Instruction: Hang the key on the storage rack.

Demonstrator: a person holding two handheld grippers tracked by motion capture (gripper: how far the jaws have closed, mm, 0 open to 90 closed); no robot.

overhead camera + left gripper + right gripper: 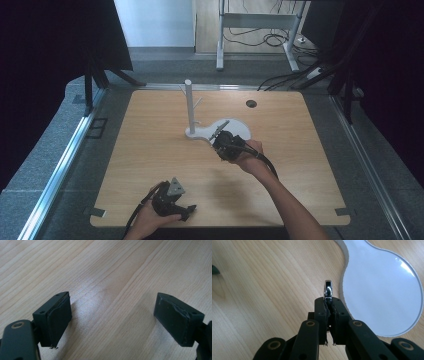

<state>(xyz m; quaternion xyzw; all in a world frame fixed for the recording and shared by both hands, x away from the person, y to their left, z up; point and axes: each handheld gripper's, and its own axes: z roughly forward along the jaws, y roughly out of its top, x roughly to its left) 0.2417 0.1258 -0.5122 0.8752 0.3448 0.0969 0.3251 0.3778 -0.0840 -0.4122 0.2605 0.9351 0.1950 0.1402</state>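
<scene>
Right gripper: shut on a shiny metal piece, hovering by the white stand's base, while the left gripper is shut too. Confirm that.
Not quite: the left gripper is open, jaws wide apart over bare table, as the left gripper view shows. The right gripper is indeed shut on the metal piece beside the white base.

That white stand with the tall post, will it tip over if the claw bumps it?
Probably not easily: the white stand sits on a wide flat base. A knock high on the thin post likely rocks it. It may slide on the smooth table.
</scene>
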